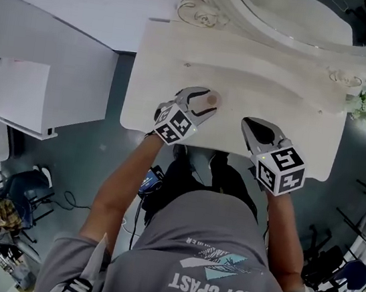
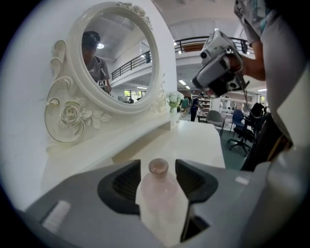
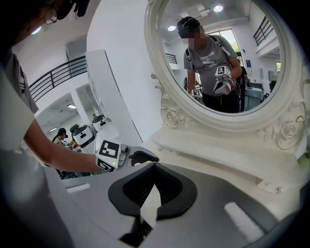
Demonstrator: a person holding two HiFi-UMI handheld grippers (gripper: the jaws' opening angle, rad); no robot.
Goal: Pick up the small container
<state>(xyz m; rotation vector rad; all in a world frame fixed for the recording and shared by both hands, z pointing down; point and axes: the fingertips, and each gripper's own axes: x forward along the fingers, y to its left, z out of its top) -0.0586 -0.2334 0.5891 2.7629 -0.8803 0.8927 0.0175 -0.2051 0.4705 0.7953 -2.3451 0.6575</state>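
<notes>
The small container [image 2: 160,193] is a pale pink bottle with a round mouth. It stands between the two dark pads of my left gripper [image 2: 158,168], and its shoulders meet both pads. From the head view the bottle [image 1: 211,100] sits at the tips of my left gripper [image 1: 204,103], over the front of the white dressing table [image 1: 260,78]. My right gripper [image 1: 252,126] hangs to the right above the table's front edge. Its jaws [image 3: 155,167] are shut tip to tip with nothing between them.
A big oval mirror [image 1: 302,17] in a carved white frame stands at the back of the table. A small vase of white flowers [image 1: 364,103] is at the table's far right corner. Chairs and cables lie on the floor around the table.
</notes>
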